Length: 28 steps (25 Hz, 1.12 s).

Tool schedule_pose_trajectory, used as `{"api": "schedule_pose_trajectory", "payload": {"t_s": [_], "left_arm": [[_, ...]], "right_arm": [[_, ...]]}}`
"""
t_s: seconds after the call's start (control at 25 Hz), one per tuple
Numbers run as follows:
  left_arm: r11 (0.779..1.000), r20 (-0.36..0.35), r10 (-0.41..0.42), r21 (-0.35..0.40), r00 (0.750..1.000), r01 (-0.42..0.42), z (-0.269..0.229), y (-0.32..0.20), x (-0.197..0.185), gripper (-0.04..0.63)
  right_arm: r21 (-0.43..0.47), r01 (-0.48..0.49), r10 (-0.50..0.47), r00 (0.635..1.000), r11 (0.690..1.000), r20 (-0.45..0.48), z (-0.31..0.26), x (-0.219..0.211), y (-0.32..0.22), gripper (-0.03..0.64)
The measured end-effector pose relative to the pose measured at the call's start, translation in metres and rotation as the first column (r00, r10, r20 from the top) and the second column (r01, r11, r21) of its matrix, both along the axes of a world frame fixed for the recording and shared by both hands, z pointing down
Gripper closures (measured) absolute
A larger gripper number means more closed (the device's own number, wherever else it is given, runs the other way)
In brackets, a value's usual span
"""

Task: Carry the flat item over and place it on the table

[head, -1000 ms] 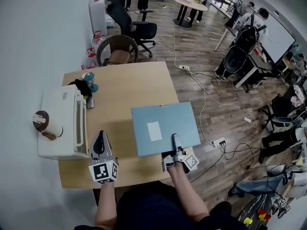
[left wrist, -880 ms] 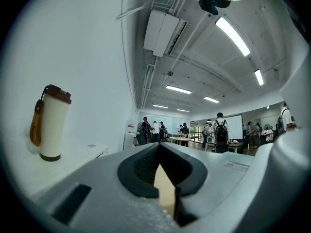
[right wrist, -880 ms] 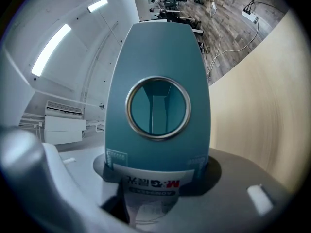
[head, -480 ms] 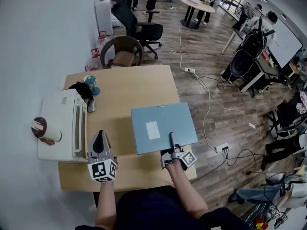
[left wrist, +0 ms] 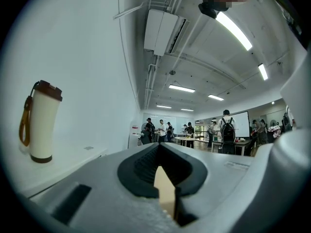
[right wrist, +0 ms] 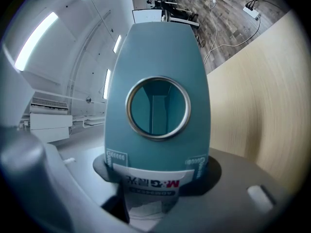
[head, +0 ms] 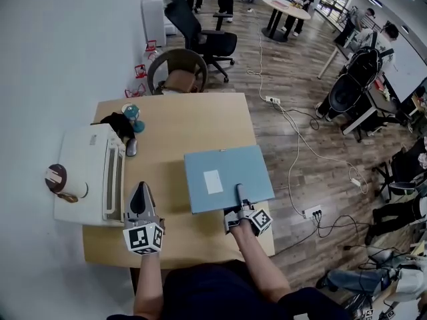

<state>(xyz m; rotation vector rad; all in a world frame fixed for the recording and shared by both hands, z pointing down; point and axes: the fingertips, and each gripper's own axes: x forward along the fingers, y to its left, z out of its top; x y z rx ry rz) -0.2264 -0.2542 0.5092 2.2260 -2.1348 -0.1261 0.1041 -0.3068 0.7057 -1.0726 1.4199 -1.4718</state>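
The flat binder [head: 227,179] is a dusty teal-blue with a white rectangular label on its cover, a silver ring on its spine and a white strip of printed lettering near the bottom. The table [head: 173,125] is pale blond wood with a fine grain, the floor [head: 293,72] is dark brown planks, the printer [head: 87,172] is white, and the tumbler [head: 65,181] is cream with a brown lid and tan strap. The left gripper [head: 139,193] and right gripper [head: 241,192] are grey with black pads, each carrying a white cube patterned with black square markers.
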Motion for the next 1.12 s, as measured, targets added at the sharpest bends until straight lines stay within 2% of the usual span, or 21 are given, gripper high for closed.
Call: {"api": "schedule_pose_trajectory", "payload": {"t_s": [0.2, 0.44, 0.68, 0.96, 1.12], "left_arm": [[1.0, -0.023, -0.016, -0.018, 1.0, 0.016, 0.009, -0.005, -0.006, 0.6], [0.998, -0.008, -0.038, -0.046, 0.999, 0.037, 0.017, -0.012, -0.008, 0.6], [0.998, -0.011, -0.025, -0.06, 1.0, 0.024, 0.02, -0.02, -0.005, 0.6], [0.998, -0.012, 0.005, -0.064, 1.0, -0.005, 0.027, -0.03, -0.006, 0.6], [0.997, 0.008, 0.021, -0.077, 1.0, -0.02, 0.033, -0.035, -0.004, 0.6]], "right_arm": [[-0.043, 0.006, -0.007, 1.0, 0.999, -0.017, 0.021, -0.005, -0.013, 0.334], [-0.126, -0.008, 0.005, 1.0, 0.992, -0.025, 0.048, -0.01, -0.021, 0.334], [-0.197, -0.054, 0.049, 0.998, 0.979, -0.03, 0.071, -0.011, -0.021, 0.334], [-0.235, -0.085, 0.073, 0.995, 0.968, -0.062, 0.092, -0.01, -0.027, 0.334], [-0.282, -0.112, 0.099, 0.993, 0.953, -0.06, 0.107, -0.006, -0.026, 0.334]]}}
